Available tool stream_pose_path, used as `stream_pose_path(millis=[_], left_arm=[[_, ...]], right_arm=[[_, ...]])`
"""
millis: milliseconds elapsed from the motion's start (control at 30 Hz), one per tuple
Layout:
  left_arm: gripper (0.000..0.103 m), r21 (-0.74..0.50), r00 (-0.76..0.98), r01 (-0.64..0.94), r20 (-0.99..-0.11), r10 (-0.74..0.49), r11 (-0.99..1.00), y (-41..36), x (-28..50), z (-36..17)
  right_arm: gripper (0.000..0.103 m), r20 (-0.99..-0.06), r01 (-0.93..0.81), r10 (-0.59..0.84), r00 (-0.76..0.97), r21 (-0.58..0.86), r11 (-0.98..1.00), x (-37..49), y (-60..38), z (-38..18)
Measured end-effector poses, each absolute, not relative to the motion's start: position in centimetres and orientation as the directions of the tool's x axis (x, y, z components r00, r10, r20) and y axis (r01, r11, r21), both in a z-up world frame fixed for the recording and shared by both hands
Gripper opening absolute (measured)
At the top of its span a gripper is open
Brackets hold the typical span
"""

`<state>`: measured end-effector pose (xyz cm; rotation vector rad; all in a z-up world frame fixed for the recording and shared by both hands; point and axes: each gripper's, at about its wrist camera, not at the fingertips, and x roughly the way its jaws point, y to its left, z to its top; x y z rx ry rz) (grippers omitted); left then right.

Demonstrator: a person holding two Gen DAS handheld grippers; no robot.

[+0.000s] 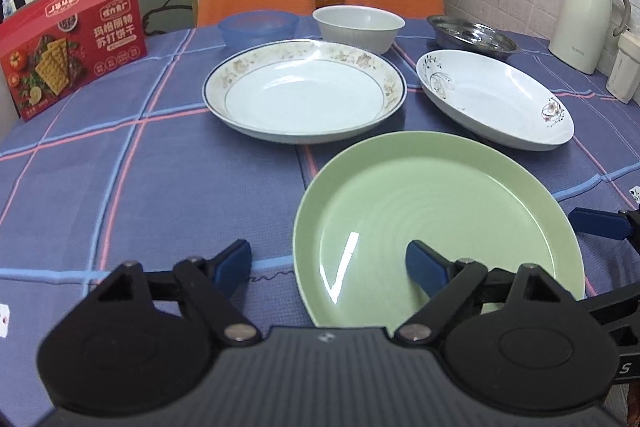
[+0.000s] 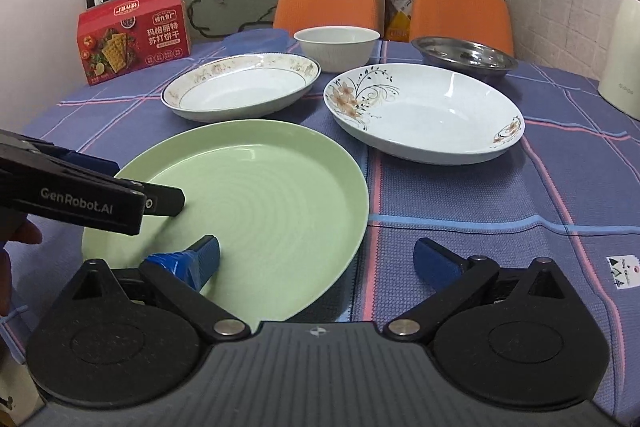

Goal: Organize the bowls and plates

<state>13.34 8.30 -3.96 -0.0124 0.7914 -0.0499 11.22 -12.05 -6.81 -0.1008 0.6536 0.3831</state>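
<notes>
The green plate (image 1: 436, 223) lies nearest on the checked tablecloth (image 1: 140, 187); both the left gripper (image 1: 330, 265) and right gripper (image 2: 316, 259) straddle its rim, jaws spread wide, grasping nothing. At twelve o'clock sit two white plates; only the left wrist view shows the blue bowl (image 1: 258, 25) plainly, only the right the orange flowers on the oval plate (image 2: 424, 111).

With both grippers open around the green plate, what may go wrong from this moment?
1. Each open gripper, left gripper and right gripper, straddles one rim of the round green plate; the smooth glossy plate might slip when lifted.
2. The oval white plate with flower print lies close beyond it and could be knocked.
3. The checked blue tablecloth may get pinched under a finger.
</notes>
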Motion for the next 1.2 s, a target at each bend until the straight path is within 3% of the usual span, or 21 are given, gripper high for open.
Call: stream_pose_path(millis=[133, 233, 400, 500, 633, 800, 1067, 1167, 1200], left_arm=[[0.080, -0.050, 0.709, 0.066, -0.700, -0.082, 0.997, 8.1, 13.1, -4.0], [0.061, -0.068, 0.716, 0.096, -0.688, -0.116, 0.993, 7.8, 12.7, -3.9], [0.056, -0.103, 0.708, 0.074, -0.695, -0.125, 0.992, 8.1, 13.0, -3.5], [0.056, -0.147, 0.720, 0.058, -0.679, -0.143, 0.987, 9.3, 12.5, -2.6], [0.055, -0.117, 0.732, 0.017, -0.675, -0.092, 0.993, 11.1, 11.4, -1.7], [0.054, -0.086, 0.713, -0.047, -0.701, -0.027, 0.995, 13.8, 10.2, -3.0], [0.050, -0.077, 0.714, -0.037, -0.700, -0.027, 0.996, 14.6, 10.8, -4.2], [0.053, -0.093, 0.719, -0.033, -0.694, -0.041, 0.995, 15.0, 11.0, -4.5], [0.064, -0.103, 0.717, -0.030, -0.695, -0.050, 0.994, 15.1, 11.0, -4.6]], right_arm=[[0.091, -0.623, -0.430, 0.354, 0.697, 0.033, 0.902, 11.7, -10.6, -6.6], [0.090, -0.608, -0.454, 0.378, 0.698, 0.032, 0.890, 11.3, -10.2, -6.8], [0.088, -0.608, -0.424, 0.342, 0.716, 0.010, 0.906, 10.8, -9.3, -6.5], [0.088, -0.587, -0.421, 0.337, 0.736, -0.008, 0.907, 10.3, -8.9, -5.6], [0.088, -0.559, -0.451, 0.361, 0.746, -0.026, 0.892, 9.8, -7.4, -4.4], [0.089, -0.580, -0.508, 0.427, 0.694, 0.026, 0.861, 9.7, -4.8, -5.3], [0.089, -0.619, -0.519, 0.429, 0.658, 0.041, 0.854, 9.9, -2.7, -6.5], [0.090, -0.621, -0.512, 0.423, 0.659, 0.041, 0.858, 10.1, -2.8, -6.6], [0.090, -0.622, -0.515, 0.423, 0.659, 0.036, 0.856, 10.1, -2.8, -6.7]])
